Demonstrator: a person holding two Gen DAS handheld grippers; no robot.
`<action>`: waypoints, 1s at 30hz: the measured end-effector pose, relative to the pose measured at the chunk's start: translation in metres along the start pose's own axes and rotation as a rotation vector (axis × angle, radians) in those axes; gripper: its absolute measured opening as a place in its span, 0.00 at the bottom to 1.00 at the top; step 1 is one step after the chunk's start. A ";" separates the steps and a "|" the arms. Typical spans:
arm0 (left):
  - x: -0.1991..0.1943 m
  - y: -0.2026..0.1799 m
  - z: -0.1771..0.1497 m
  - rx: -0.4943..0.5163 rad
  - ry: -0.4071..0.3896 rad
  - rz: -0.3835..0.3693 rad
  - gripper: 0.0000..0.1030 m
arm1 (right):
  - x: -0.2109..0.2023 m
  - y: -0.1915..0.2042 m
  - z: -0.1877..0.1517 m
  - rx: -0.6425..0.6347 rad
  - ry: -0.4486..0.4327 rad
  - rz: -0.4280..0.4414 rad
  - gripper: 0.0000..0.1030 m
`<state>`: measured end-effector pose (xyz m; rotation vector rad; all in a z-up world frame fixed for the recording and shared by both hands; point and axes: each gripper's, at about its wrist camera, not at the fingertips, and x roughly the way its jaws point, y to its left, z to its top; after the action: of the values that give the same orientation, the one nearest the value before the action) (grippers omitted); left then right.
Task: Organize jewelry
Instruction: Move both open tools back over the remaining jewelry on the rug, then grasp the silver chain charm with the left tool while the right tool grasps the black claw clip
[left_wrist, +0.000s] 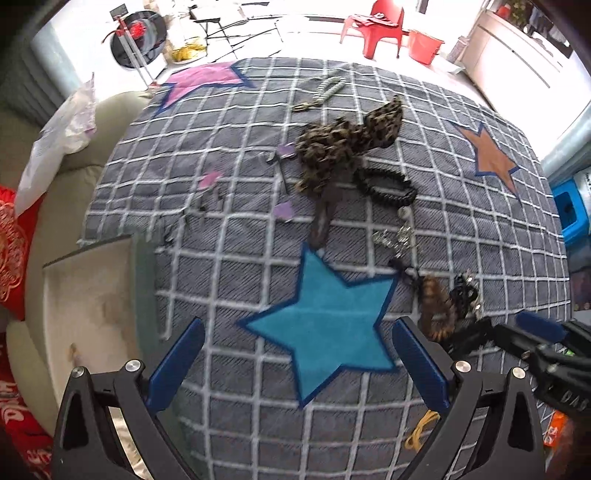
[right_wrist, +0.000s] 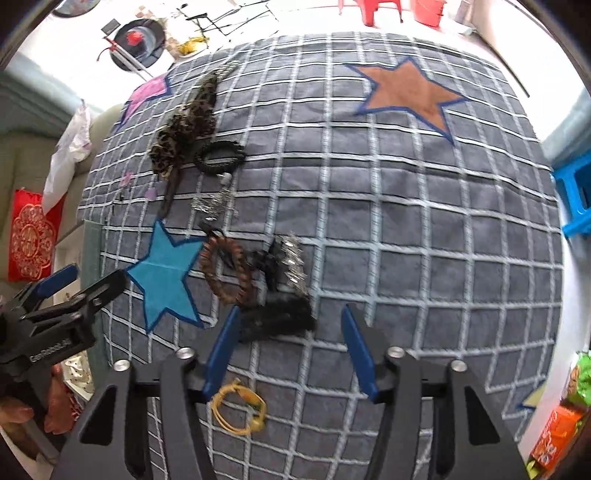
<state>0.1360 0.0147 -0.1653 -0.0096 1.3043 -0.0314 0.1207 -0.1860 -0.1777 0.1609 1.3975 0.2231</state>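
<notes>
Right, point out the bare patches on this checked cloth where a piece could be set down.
The widest free stretch lies right of the black furry piece, running up to the orange star. The blue star is bare too. It is crowded from the leopard scarf past the black bracelet down to the brown braided bracelet.

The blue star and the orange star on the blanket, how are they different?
The blue star is turquoise; the orange star is rusty brown. The blue star lies close to the left gripper, with a brown braided bracelet beside it. The orange star sits far across the blanket, with no jewelry near it. Both have dark blue outlines and five points.
</notes>
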 end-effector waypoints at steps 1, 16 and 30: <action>0.002 -0.002 0.002 0.004 -0.002 -0.007 0.99 | 0.003 0.001 0.002 0.000 0.002 0.013 0.49; 0.039 -0.030 0.035 0.078 0.004 -0.115 0.78 | 0.035 0.006 0.018 0.010 -0.002 0.084 0.22; 0.059 -0.055 0.043 0.126 0.031 -0.145 0.54 | 0.030 -0.006 0.018 0.026 -0.037 0.127 0.10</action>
<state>0.1923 -0.0428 -0.2093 0.0035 1.3285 -0.2384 0.1437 -0.1843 -0.2048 0.2744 1.3550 0.3058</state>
